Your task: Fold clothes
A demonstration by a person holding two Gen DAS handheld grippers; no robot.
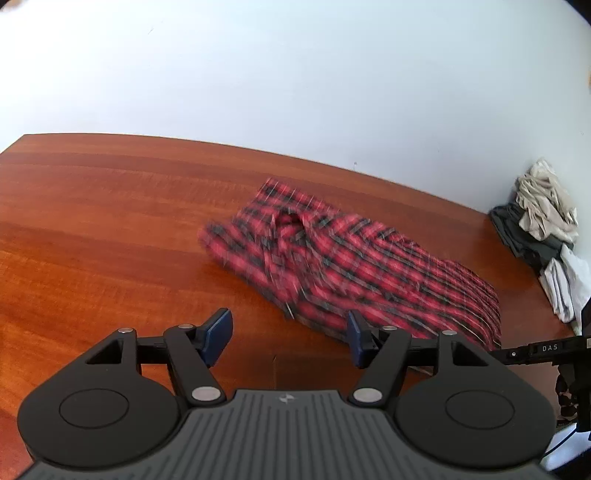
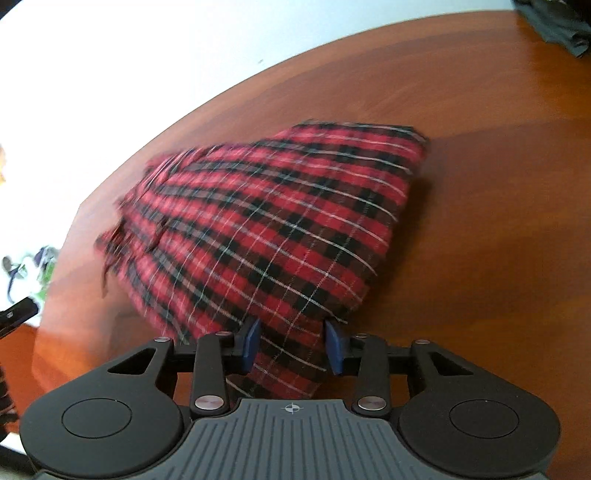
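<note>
A red and black plaid shirt lies folded on the wooden table, collar toward the far left in the left wrist view. My left gripper is open and empty, just short of the shirt's near edge. In the right wrist view the shirt fills the middle. My right gripper is open, its blue pads on either side of the shirt's near corner, which lies between them without being pinched.
A pile of beige, dark grey and white clothes sits at the table's far right against the white wall. The dark garment also shows at the top right of the right wrist view. The table's left edge is near the shirt.
</note>
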